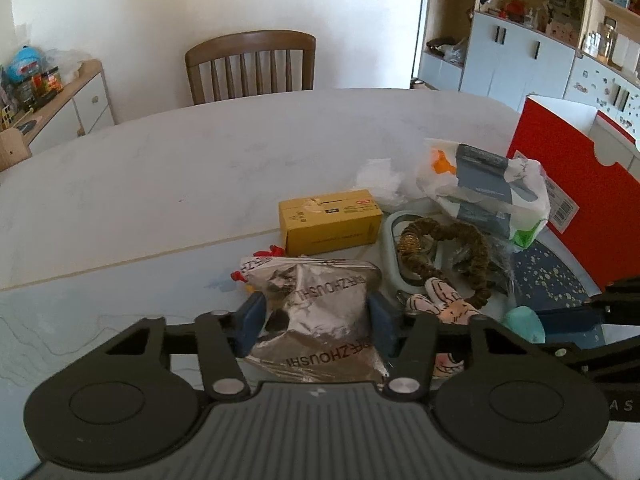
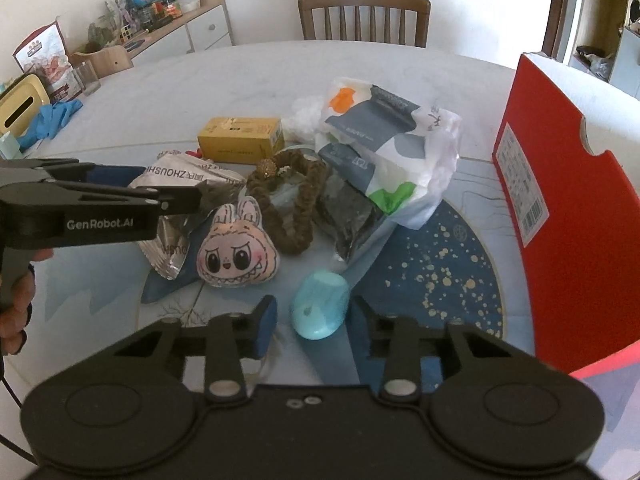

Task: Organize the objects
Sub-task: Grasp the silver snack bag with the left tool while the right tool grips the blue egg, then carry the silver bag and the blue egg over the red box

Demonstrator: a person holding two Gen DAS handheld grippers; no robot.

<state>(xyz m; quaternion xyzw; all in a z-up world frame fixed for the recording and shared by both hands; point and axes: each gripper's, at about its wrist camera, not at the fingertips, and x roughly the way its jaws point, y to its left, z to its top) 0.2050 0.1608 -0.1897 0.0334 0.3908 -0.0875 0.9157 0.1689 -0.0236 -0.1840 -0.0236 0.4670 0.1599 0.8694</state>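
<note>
L claw clamps foil bag; R view: turquoise mouse between pads.

Both wrist cams close, sharing table (angled down).

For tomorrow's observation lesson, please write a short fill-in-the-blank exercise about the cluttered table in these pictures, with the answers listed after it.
1. The left hand-held gripper is closed on a crinkled ____ foil snack bag.
2. The pale turquoise oval plastic case lies between the fingers of the ____ hand-held gripper.
3. The small rectangular cardboard box is ____ in colour.
4. The tall open carton at the table's edge is ____.

Answers: silver; right; yellow; red
</note>
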